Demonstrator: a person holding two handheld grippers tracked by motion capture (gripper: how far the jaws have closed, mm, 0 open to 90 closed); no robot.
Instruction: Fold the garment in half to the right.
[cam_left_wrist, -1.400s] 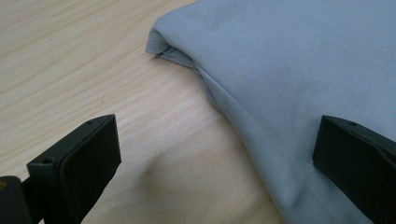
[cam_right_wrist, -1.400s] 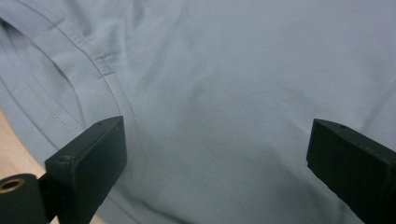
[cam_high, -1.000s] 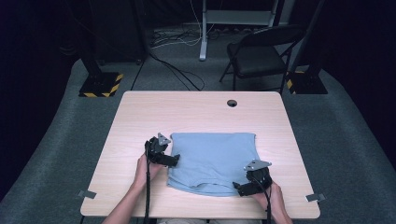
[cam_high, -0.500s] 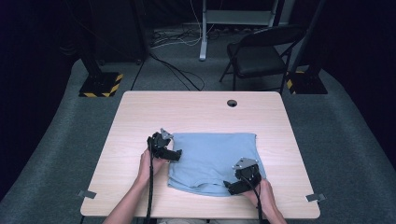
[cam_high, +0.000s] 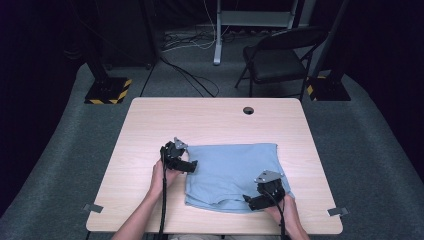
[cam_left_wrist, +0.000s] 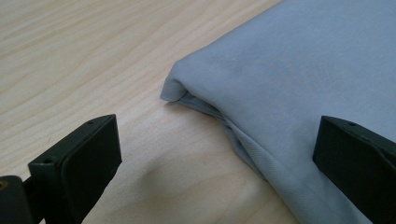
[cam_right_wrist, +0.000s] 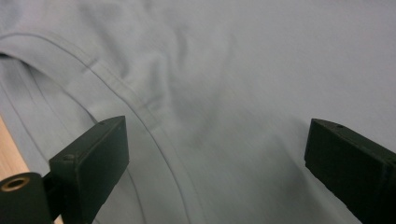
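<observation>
Folded light-blue cloth (cam_high: 235, 175) lies flat on my worktop (cam_high: 210, 120), toward the near edge and a little right of centre. My left hand-held gripper (cam_high: 192, 166) sits at the cloth's left edge; in the left gripper view its 2 jaws stand wide apart, one over bare wood and one over the fabric, with the folded corner (cam_left_wrist: 173, 91) between them and nothing gripped. My right hand-held gripper (cam_high: 248, 200) hovers over the near right part of the cloth, jaws also spread wide and holding nothing, with a stitched seam (cam_right_wrist: 119, 88) running across the fabric ahead of them.
</observation>
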